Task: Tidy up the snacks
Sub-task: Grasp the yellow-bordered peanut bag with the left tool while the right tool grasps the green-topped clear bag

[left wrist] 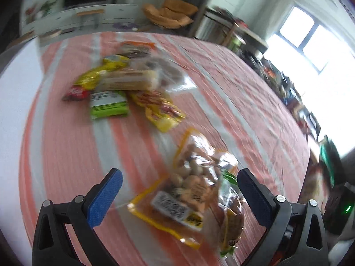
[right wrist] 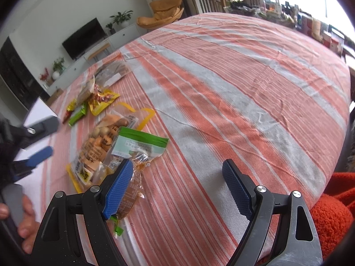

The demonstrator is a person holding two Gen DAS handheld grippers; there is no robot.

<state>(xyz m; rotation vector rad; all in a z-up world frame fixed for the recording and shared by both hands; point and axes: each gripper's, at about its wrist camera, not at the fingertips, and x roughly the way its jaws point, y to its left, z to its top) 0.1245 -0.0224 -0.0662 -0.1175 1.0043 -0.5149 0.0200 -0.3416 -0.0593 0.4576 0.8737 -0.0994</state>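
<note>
In the left wrist view my left gripper (left wrist: 180, 191) is open, blurred by motion. It hovers over a clear yellow-edged bag of small wrapped snacks (left wrist: 190, 188) that lies on the striped tablecloth (left wrist: 66, 155). Under that bag's right side lies a green-topped clear bag (left wrist: 230, 219). Farther off is a pile of packets, among them a green packet (left wrist: 108, 106) and a yellow-red bag (left wrist: 159, 108). My right gripper (right wrist: 178, 188) is open over bare cloth. Its left finger (right wrist: 119, 188) overlaps the lower end of the green-topped bag (right wrist: 139, 143). The left gripper (right wrist: 43, 140) shows at the left.
The orange and grey striped tablecloth (right wrist: 244, 88) stretches to the right of the snacks. A person's hand (right wrist: 24, 219) is at the lower left and a red sleeve (right wrist: 332, 210) at the lower right. Clutter (right wrist: 310, 24) lines the table's far right edge.
</note>
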